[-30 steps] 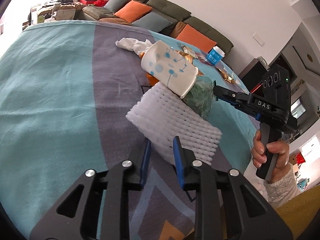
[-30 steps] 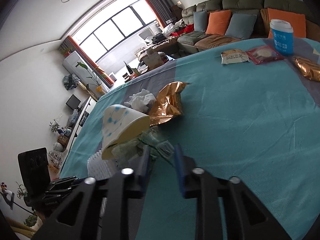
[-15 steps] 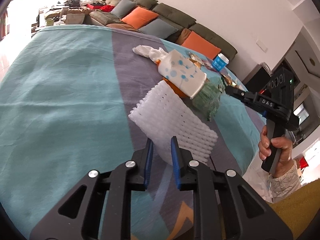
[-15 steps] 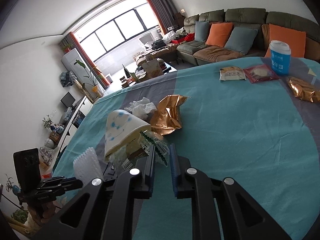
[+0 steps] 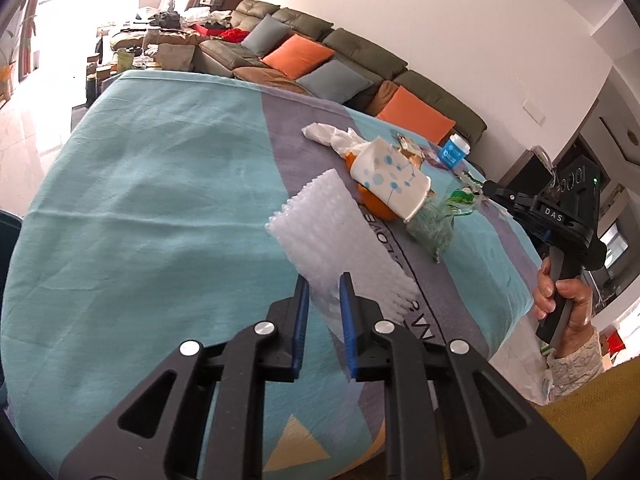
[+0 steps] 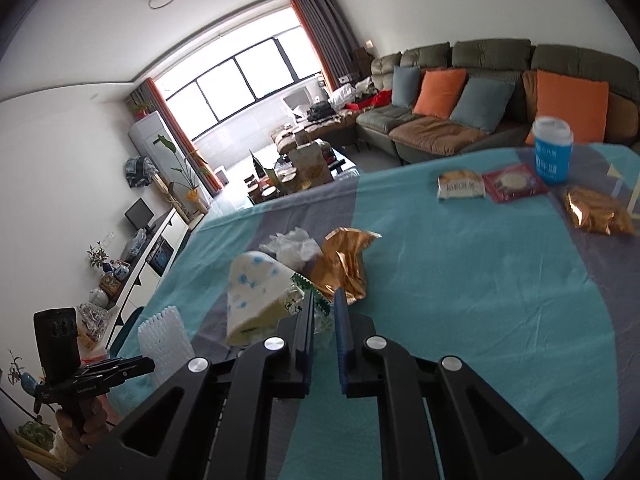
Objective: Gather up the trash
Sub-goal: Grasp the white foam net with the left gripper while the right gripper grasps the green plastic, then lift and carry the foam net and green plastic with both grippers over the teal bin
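Centrally in the left wrist view, the left gripper (image 5: 323,298) is closing its blue-padded jaws on the near end of a white ribbed foam fruit net (image 5: 334,236), whose long axis runs from the jaws toward the upper left of the frame. At right, the right gripper (image 6: 322,312) pinches the edge of a crinkled green-printed clear plastic wrapper (image 5: 440,220), its jaws nearly together. A crushed white paper cup with blue dots (image 5: 390,186), an orange fruit (image 5: 376,204) and a crumpled white tissue (image 5: 332,136) lie just beyond, heaped in touching contact. All rest on a teal and grey patterned cloth (image 5: 160,208); an olive sofa with orange cushions (image 5: 312,52) fills the background.
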### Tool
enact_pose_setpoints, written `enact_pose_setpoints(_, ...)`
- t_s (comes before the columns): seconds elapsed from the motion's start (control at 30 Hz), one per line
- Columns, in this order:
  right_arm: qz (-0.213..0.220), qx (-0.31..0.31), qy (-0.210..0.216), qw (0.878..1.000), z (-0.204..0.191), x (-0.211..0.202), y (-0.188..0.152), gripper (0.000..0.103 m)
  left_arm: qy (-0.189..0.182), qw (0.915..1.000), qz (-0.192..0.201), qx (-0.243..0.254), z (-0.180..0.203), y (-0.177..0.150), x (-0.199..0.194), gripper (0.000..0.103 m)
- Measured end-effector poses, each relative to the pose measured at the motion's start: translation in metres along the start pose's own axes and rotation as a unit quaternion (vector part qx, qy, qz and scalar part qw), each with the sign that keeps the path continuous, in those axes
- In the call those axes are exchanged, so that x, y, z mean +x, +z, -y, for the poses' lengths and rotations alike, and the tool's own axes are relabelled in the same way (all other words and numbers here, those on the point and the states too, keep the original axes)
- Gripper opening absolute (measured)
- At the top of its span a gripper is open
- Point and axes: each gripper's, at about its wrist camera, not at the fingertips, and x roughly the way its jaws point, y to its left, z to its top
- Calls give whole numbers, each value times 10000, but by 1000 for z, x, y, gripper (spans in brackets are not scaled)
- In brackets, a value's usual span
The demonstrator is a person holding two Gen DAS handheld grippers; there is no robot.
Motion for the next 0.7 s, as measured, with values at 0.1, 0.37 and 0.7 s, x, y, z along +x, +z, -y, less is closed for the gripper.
enact_pose_setpoints(0.1, 64, 0, 74, 10000, -3, -4, 4, 9, 36, 9999, 81, -63, -5, 1, -6, 16)
enact_pose_setpoints(0.37, 149, -122, 519, 9985, -28, -9, 11, 9, 124, 9996, 228, -105, -12, -1, -23, 14)
enact_pose_setpoints(0.7, -18, -357, 1157, 9926, -73, 10, 12, 9, 277, 9986, 430, -139, -16, -3, -41, 13)
